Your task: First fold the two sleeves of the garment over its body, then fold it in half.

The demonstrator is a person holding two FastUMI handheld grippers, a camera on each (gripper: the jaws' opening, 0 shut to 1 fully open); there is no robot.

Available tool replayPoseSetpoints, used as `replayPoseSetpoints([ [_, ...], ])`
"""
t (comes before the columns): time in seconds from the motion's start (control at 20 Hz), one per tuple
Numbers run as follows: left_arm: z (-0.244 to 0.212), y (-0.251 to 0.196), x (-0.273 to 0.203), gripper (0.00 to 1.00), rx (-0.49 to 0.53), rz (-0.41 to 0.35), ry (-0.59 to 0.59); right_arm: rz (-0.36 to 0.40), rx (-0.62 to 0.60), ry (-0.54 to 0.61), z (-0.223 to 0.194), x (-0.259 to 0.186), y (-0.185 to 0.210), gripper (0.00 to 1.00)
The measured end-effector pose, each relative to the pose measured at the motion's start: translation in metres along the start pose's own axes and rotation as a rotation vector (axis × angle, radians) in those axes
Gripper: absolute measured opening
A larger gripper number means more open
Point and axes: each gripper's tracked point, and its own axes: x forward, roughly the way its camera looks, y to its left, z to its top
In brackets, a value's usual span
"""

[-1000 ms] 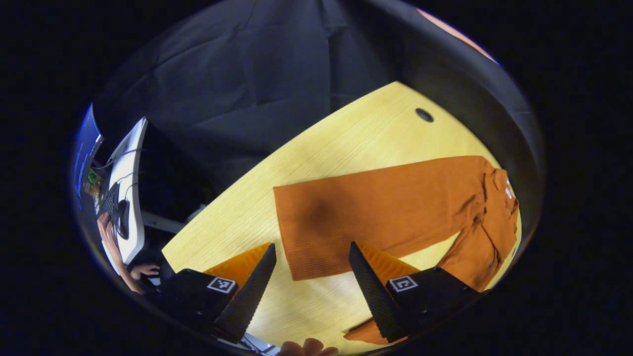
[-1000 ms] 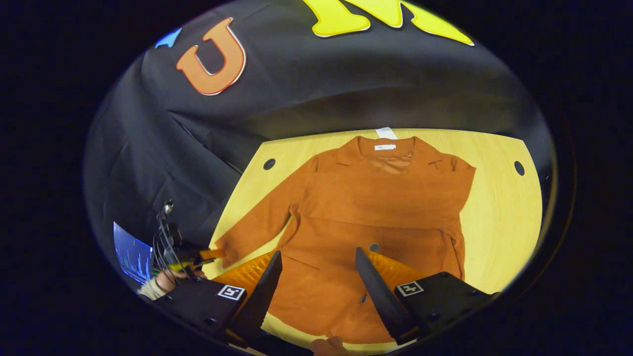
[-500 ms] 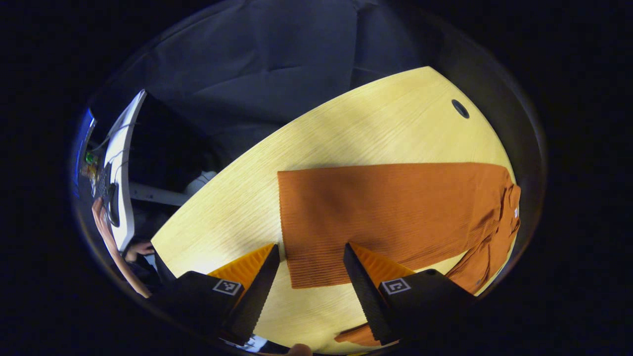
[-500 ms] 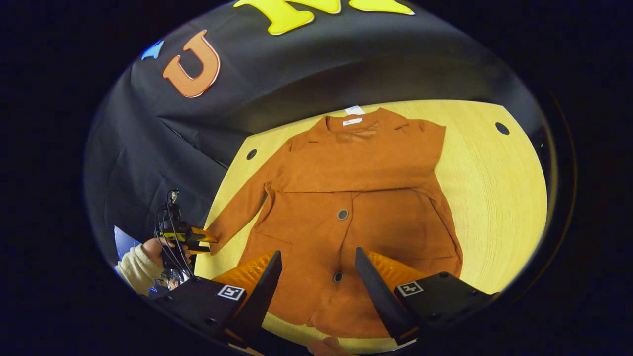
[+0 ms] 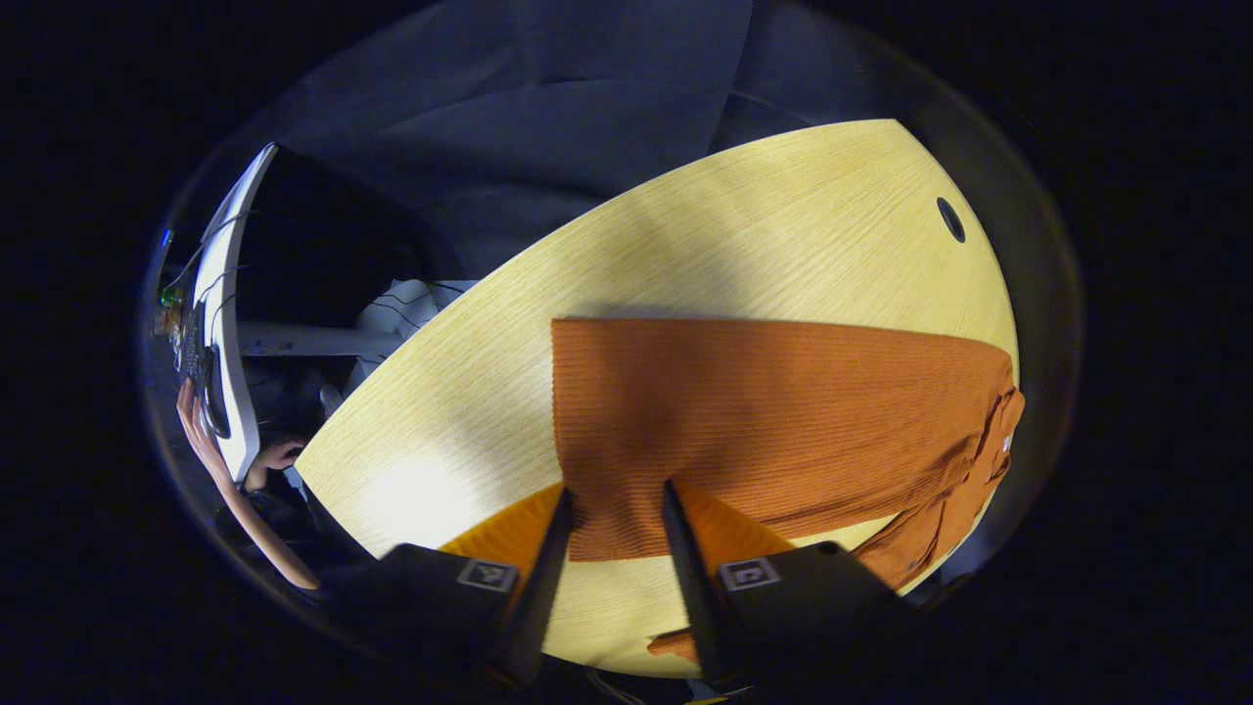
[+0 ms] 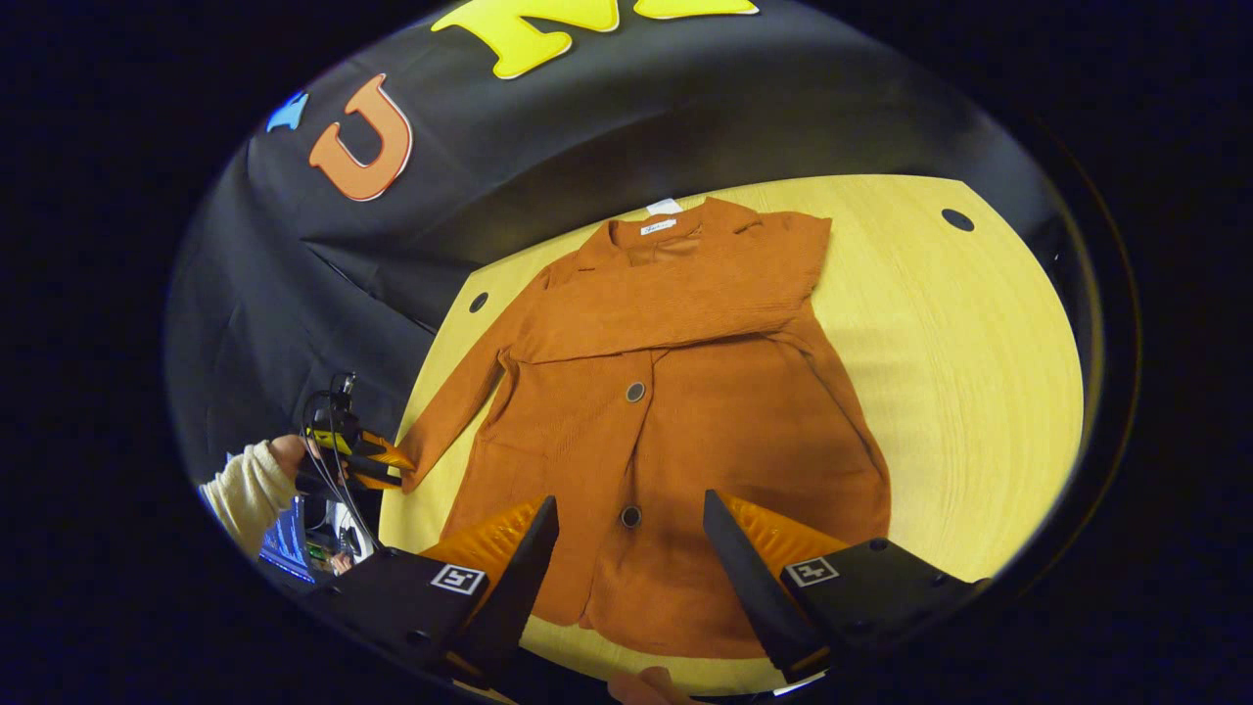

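Left gripper view: the left tongs (image 5: pixel 615 548) sit low over the near part of the bench (image 5: pixel 783 215), their two fingers narrowed to a small gap at either side of the cuff end of one sleeve (image 5: pixel 744 411). Whether both fingers actually press on the cloth cannot be told. The sleeve lies flat and spread on the wood, running from the cuff between the fingers out to the right, where it joins the bunched body of the coat (image 5: pixel 969 490). A round hole (image 5: pixel 950 219) in the bench shows at the far right. To the left, beyond the bench edge, stands a white desk (image 5: pixel 220 323) with a person's hand (image 5: pixel 196 431) beside it.

Right gripper view: the right tongs (image 6: pixel 626 578) hover wide open above the near hem of the coat (image 6: pixel 675 431), holding nothing. The coat lies face up on the bench (image 6: pixel 959 372), collar far, hem near, two buttons down its front. One sleeve is folded across the chest just below the collar; the other sleeve (image 6: pixel 460 401) stretches out to the left, flat on the wood. At its cuff are the left tongs (image 6: pixel 387 460), held by a hand (image 6: pixel 289 455) in a pale sleeve.
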Motion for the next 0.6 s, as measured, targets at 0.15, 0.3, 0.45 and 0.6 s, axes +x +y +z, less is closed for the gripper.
replayPoseSetpoints([
  [0.15, 0.0, -0.008, 0.001, 0.26, -0.004, -0.034, -0.008, -0.011, -0.03, -0.025, -0.002, -0.023, -0.002, 0.95],
  [0.3, 0.001, -0.013, 0.0, 0.07, 0.023, -0.029, -0.008, -0.02, -0.037, -0.044, -0.008, -0.042, -0.007, 0.89],
  [0.45, 0.002, -0.03, -0.007, 0.03, 0.062, -0.06, -0.031, -0.037, -0.025, -0.046, -0.013, -0.058, -0.016, 0.95],
  [0.6, 0.0, -0.057, -0.029, 0.03, 0.107, -0.104, -0.065, -0.046, -0.016, -0.049, -0.019, -0.069, -0.025, 0.95],
])
